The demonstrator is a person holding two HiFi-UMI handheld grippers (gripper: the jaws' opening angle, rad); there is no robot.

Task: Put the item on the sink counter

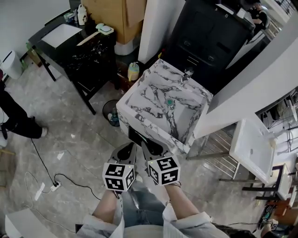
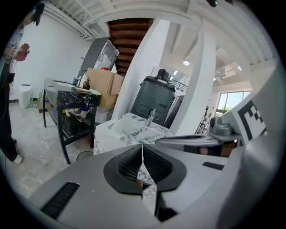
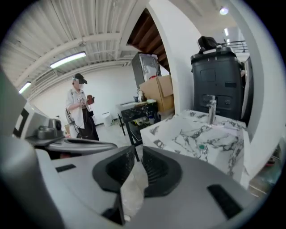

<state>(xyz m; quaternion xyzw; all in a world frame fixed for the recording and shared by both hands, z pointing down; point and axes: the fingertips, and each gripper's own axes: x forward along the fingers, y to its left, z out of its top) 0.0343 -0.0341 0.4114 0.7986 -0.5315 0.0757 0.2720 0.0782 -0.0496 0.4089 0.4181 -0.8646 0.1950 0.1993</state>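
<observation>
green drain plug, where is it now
The green drain plug sits mid-basin in the marble sink, near the faucet at its back edge, head view centre.

Two grippers (image 2: 142,147) (image 3: 136,152), one marble sink (image 1: 139,122), one faucet (image 1: 186,75), one black table (image 1: 93,49) and one cardboard box (image 1: 116,14) are seen.

A loft-like workshop — freestanding marble sink (image 1: 126,103), cardboard box (image 1: 116,14), black work table (image 1: 91,49).

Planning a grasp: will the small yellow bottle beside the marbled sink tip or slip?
The small yellow bottle stands upright and looks squat, so it is probably steady. Its surface looks like smooth plastic, so possibly slippery. Fill level is not visible; weight uncertain.
</observation>
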